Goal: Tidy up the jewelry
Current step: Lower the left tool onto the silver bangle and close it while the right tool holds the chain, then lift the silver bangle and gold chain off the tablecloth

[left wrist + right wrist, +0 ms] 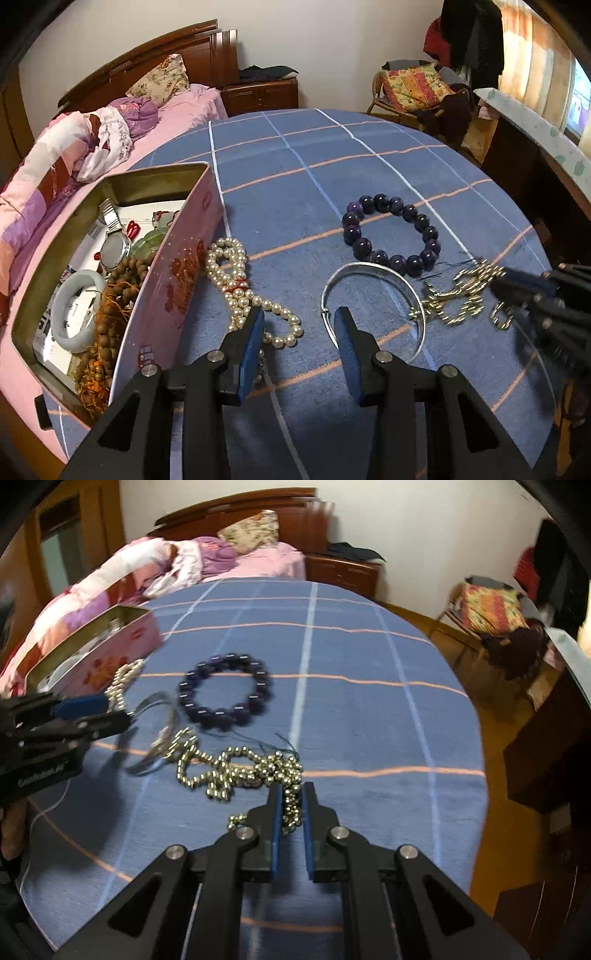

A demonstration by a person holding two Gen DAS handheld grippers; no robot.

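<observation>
A pink tin (pixel 173 280) at the left holds a watch (pixel 114 247), a jade bangle (pixel 75 306) and wooden beads (pixel 110 314). On the blue cloth lie a pearl necklace (pixel 236 280), a silver bangle (pixel 373 291), a purple bead bracelet (pixel 391 232) and a gold bead chain (pixel 458 295). My left gripper (pixel 299 325) is open, just before the pearls and the silver bangle. My right gripper (pixel 291 797) is shut on the gold bead chain (pixel 236 771), whose rest trails on the cloth. The tin (pixel 110 653), silver bangle (pixel 155 734) and purple bracelet (pixel 225 690) also show there.
The table with the blue checked cloth (pixel 295 166) stands beside a bed with pink bedding (pixel 48 177). A nightstand (pixel 258 92) is behind, a chair with a patterned cushion (pixel 417 88) at the far right. A dark cabinet (pixel 546 746) stands right of the table.
</observation>
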